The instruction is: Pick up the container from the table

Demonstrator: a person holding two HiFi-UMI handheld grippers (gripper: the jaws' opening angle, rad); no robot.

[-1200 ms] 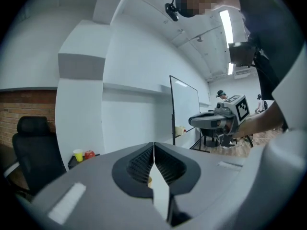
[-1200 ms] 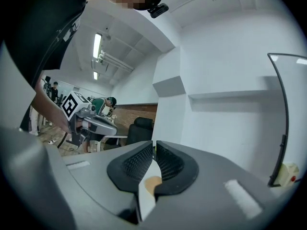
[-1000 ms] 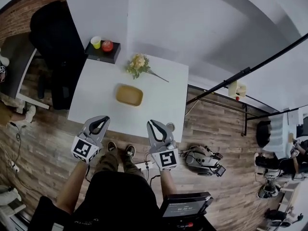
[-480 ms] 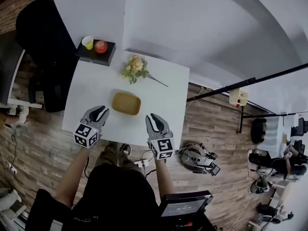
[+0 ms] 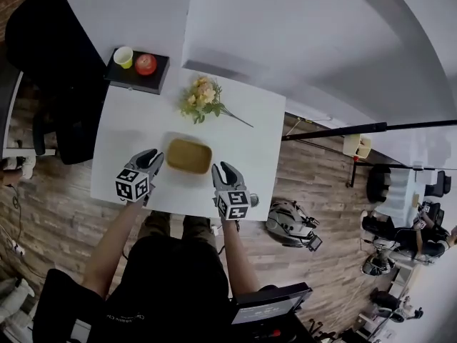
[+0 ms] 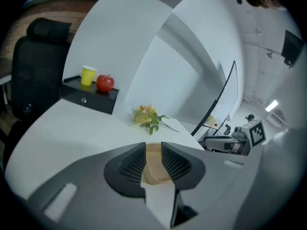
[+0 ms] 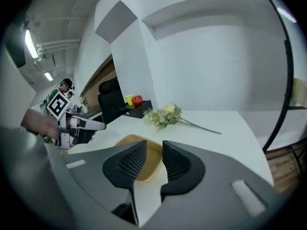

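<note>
White table point(image 5: 121, 156) against a white wall, wood floor around it. We take the container point(image 5: 188, 156) as our reference for all places.

Container: shallow, tan, oblong, lying flat near the middle of the table. Its long axis runs crosswise to us, from one gripper toward the other.

Behind the container: a bunch of flowers point(image 5: 202, 98). Further back and to its left: a black tray point(image 5: 136, 77) carrying a yellow cup point(image 5: 123, 56) and a red apple point(image 5: 146, 63). All well apart from the container.

Left gripper point(image 5: 151, 157): just beside the container's left short end, pointing at it. Jaws are opening. In the left gripper view the container's rim point(image 6: 153, 169) shows through the gap, but the pads do not press on it.

Right gripper point(image 5: 220, 168): just beside the container's near right corner, angled in. Jaws are opening here too. In the right gripper view the tan wall point(image 7: 154, 163) shows through the gap, ungripped.

Key relation: the container lies between the two grippers, one short end facing each. The left tip looks a touch closer. We cannot tell whether either tip touches the rim.

Judgement: the approach is nearly finished and the grasp has not begun. Each gripper would need to straddle the thin rim at its end before closing. An uneven close could tilt or slide the light container.
</note>
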